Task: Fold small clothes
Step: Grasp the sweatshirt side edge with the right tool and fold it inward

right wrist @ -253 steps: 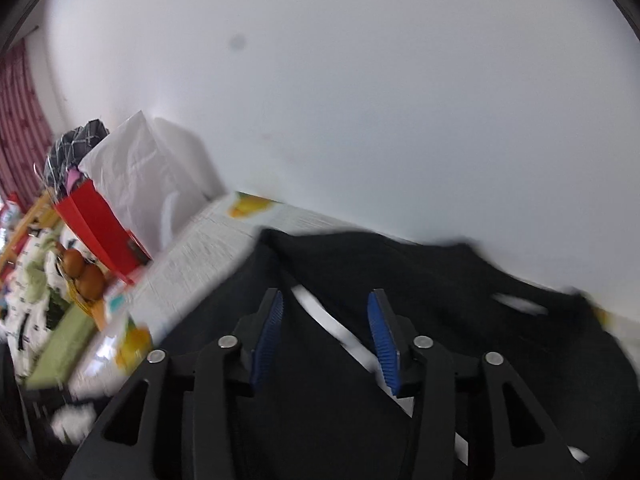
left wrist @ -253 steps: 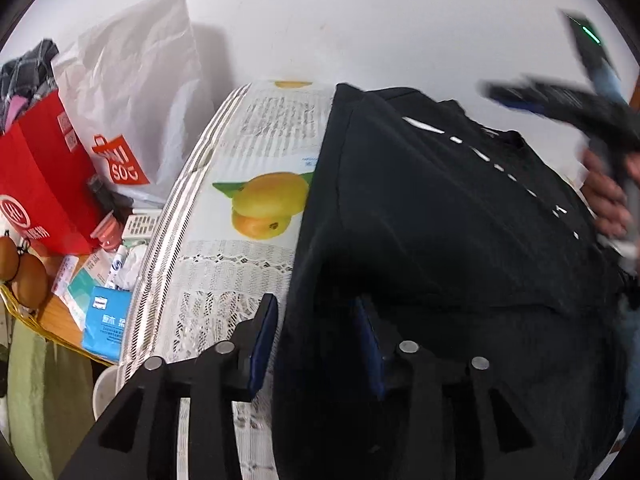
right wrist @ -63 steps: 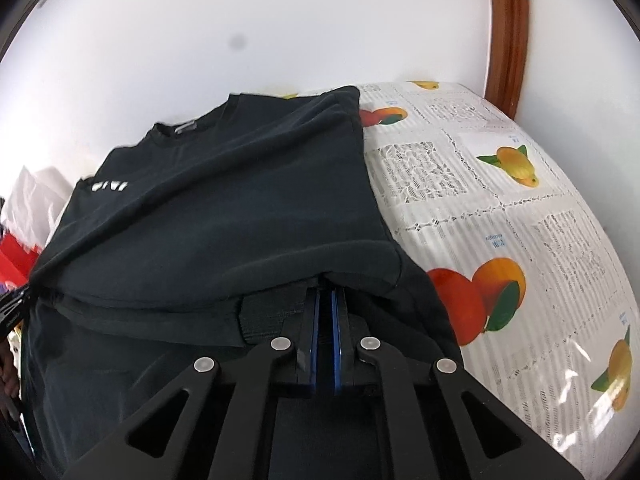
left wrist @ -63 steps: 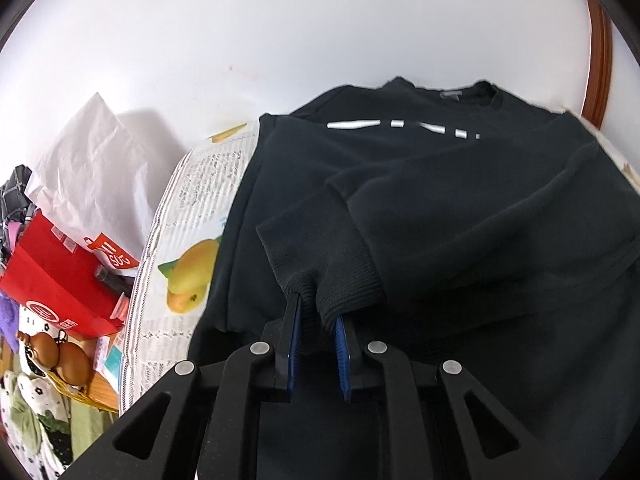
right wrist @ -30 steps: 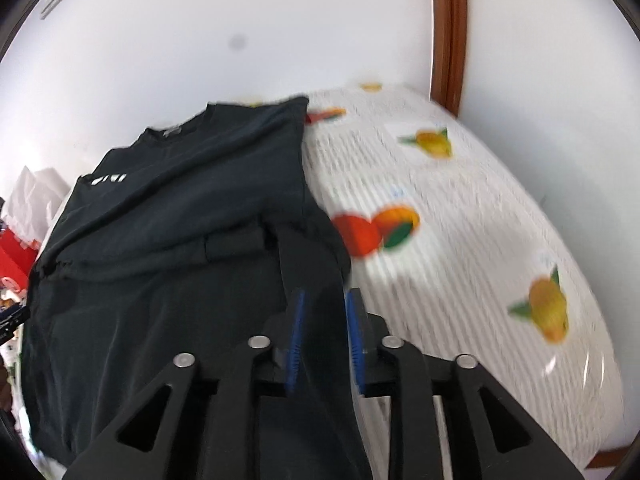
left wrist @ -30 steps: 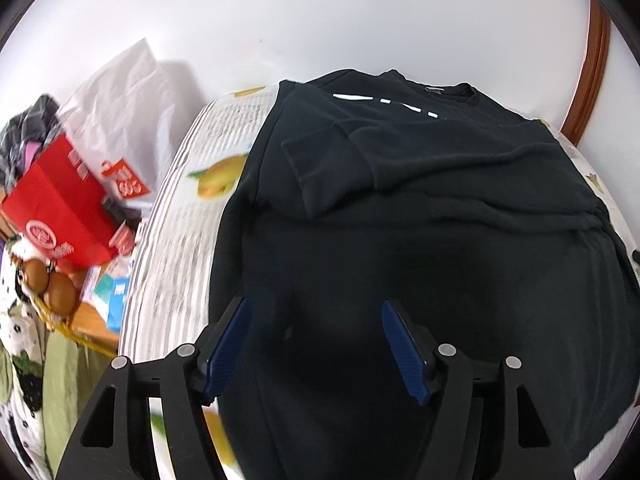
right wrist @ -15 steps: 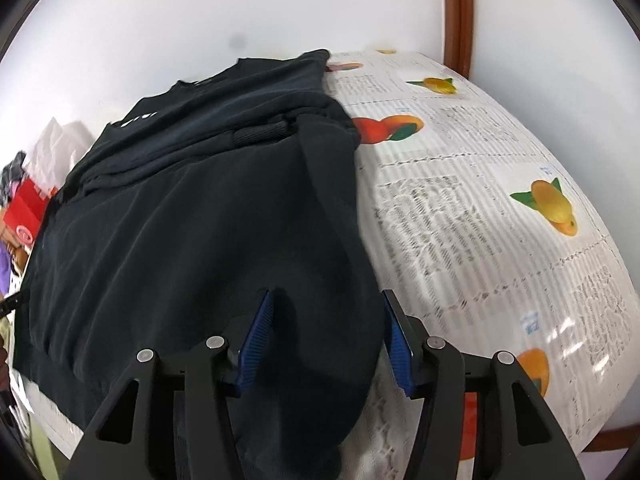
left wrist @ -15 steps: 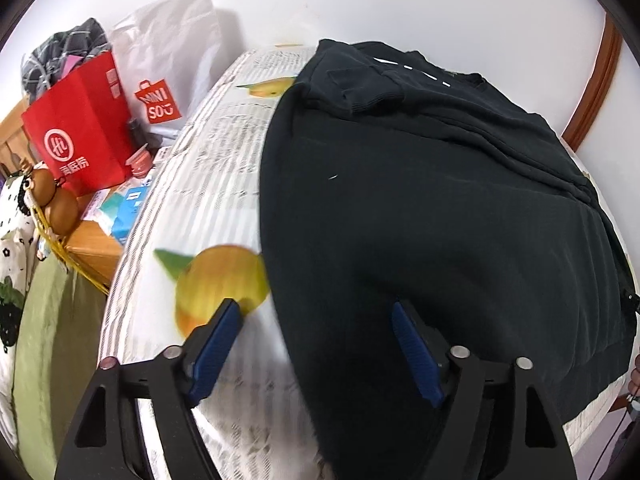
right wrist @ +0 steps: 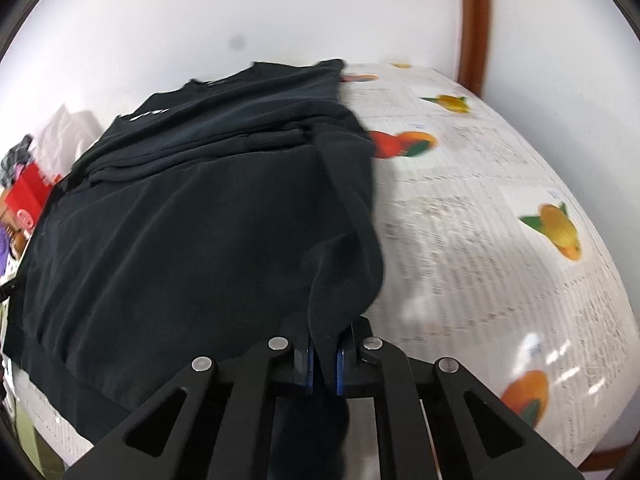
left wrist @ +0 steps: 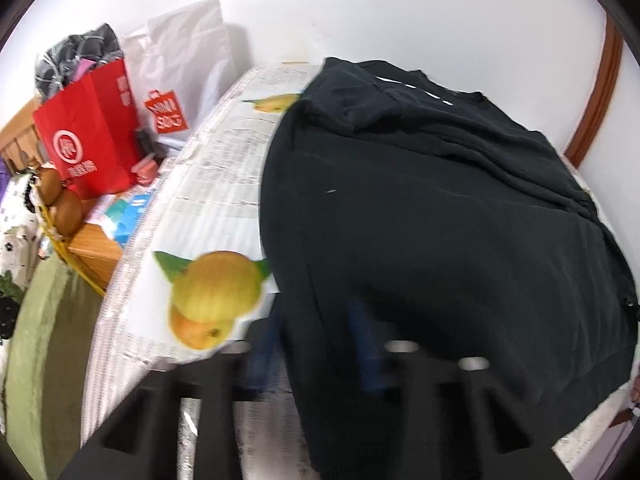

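Observation:
A black sweatshirt lies on a table with a fruit-print cloth, sleeves folded across its upper part, collar at the far end. My left gripper is blurred, its blue pads apart around the sweatshirt's near left hem edge. My right gripper is shut on the near right hem corner of the sweatshirt, and the pinched cloth bunches up above the pads.
A red paper bag and a white shopping bag stand left of the table, with a wooden stand and small items below. A white wall runs behind. A brown wooden frame stands at the far right.
Both grippers came back from the folded sleeves to the near hem. My right gripper has closed on the hem corner. My left gripper's pads have narrowed around the left hem edge.

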### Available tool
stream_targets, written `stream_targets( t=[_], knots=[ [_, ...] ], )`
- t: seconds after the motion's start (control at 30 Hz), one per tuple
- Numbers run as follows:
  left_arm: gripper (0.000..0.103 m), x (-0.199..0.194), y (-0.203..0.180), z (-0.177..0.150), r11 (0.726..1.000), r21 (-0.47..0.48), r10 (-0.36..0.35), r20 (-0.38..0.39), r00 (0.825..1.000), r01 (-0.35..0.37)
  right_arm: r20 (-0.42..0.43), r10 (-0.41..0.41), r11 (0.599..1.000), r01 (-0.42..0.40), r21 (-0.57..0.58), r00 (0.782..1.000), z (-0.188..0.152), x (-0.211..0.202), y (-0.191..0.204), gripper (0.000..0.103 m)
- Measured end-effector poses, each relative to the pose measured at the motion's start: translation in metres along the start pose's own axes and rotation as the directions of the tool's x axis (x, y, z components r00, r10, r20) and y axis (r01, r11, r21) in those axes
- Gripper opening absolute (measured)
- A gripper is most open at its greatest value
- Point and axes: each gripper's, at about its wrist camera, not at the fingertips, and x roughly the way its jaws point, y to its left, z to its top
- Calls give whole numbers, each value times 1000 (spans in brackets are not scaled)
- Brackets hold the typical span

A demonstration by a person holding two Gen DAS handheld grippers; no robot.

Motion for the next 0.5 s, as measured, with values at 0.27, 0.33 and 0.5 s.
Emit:
stream_targets(
  t=[0.27,0.33,0.5],
  knots=[
    [12,-6,-9,-13,996,17,-83,-18,996,84,-15,10,996,-9,93,1000,2,-1,-27,8],
    [15,-4,-5,-10,994,-5,-111,-26,993,111,-18,29,995,-27,92,999,3,-1,-28,12],
    [28,2,-2,-1,990,-41,-137,-20,990,136,0,81,992,-81,96,997,5,3,-21,41]
  ],
)
